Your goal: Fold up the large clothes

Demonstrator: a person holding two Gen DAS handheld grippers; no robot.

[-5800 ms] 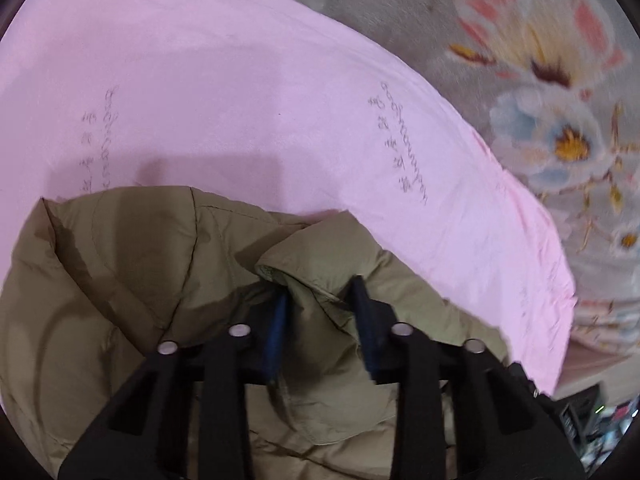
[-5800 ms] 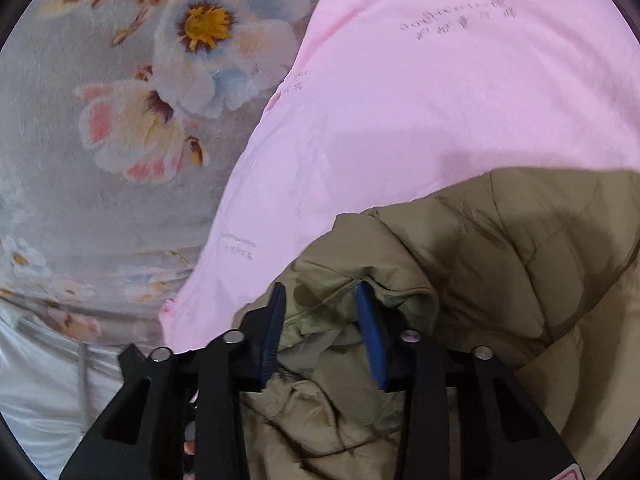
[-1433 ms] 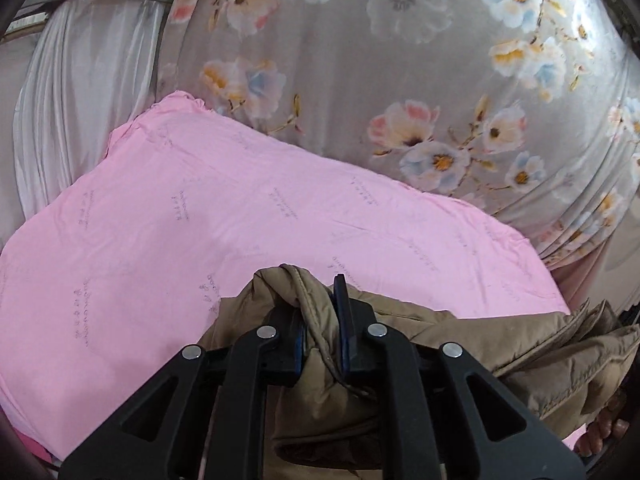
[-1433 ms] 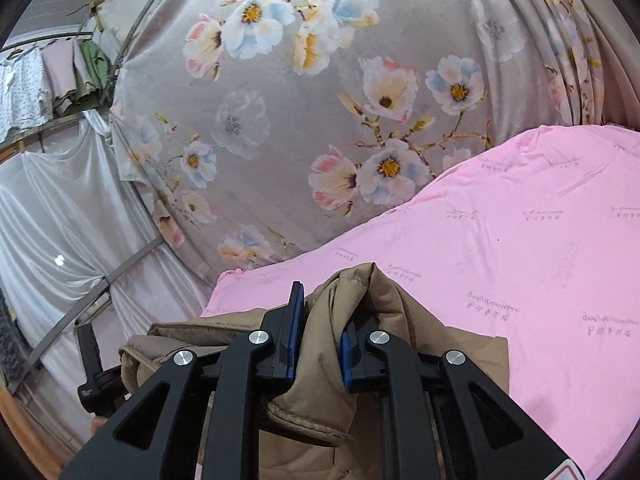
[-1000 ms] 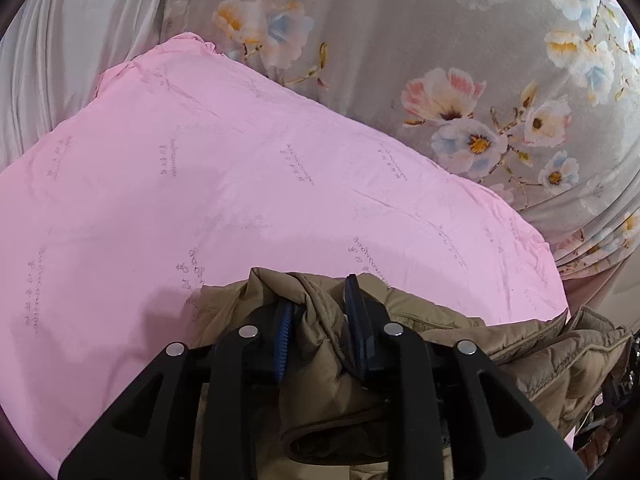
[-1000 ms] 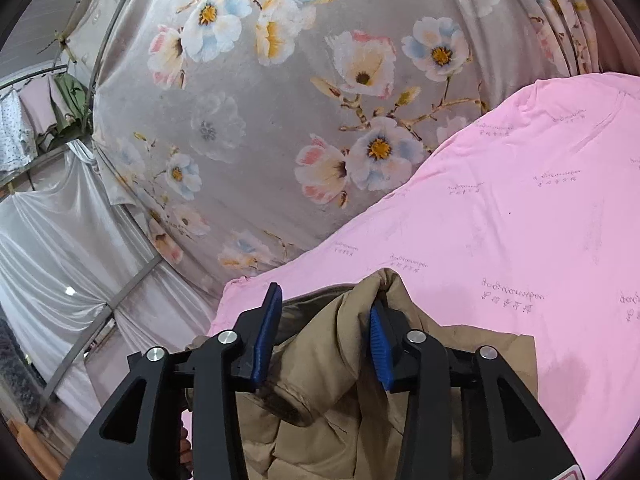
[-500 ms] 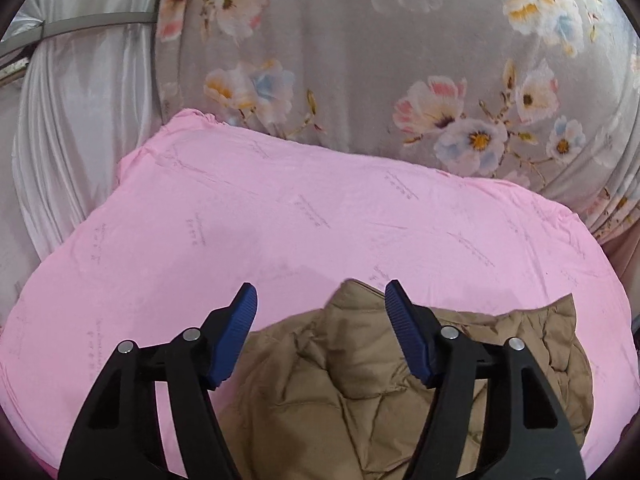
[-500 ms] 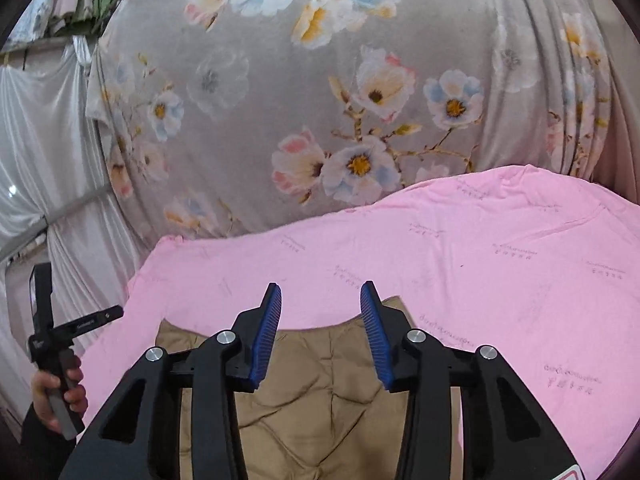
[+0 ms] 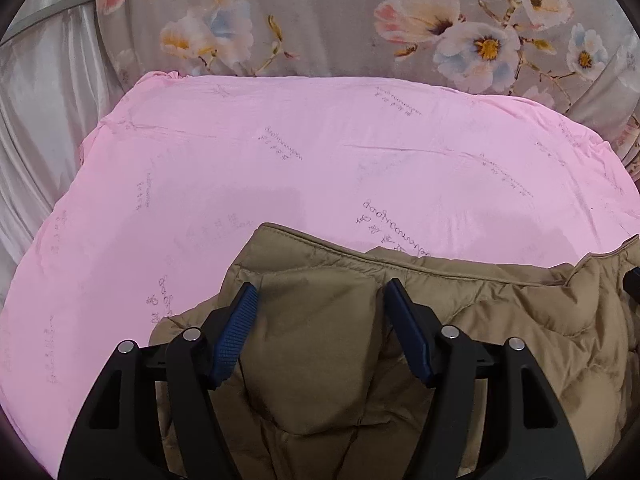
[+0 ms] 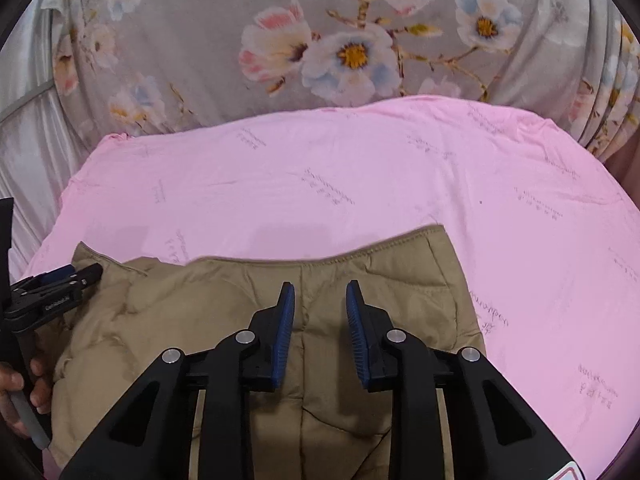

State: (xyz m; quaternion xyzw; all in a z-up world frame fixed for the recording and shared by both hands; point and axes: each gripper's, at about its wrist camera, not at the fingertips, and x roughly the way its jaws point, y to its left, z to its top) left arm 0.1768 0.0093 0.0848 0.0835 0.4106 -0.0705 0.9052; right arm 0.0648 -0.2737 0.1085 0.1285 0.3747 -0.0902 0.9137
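Lying flat on the pink sheet (image 9: 320,152), the khaki jacket (image 10: 360,280) sits under both gaping, empty tongs (image 9: 320,304) (image 10: 320,300).

1. Both wrist views are evenly and softly lit, bright without glare; the pink sheet (image 9: 320,152) reads clean and a touch washed out towards its far edge.
2. Faint, soft-edged shadows lie on the sheet just beyond the jacket (image 9: 320,320); no hard shadow lines anywhere, so the light is diffuse and from above.
3. Strong fisheye bending; the sheet's far edge bows into an arc, and a dark vignette ring cuts off all four corners.
4. The floral curtain (image 10: 344,52) is slightly soft and smeared near the frame rim; the print on the sheet is legible only as faint script.
5. The left gripper (image 9: 320,300) and right gripper (image 10: 320,292) show as near-black, with small bright glints on their metal screws.
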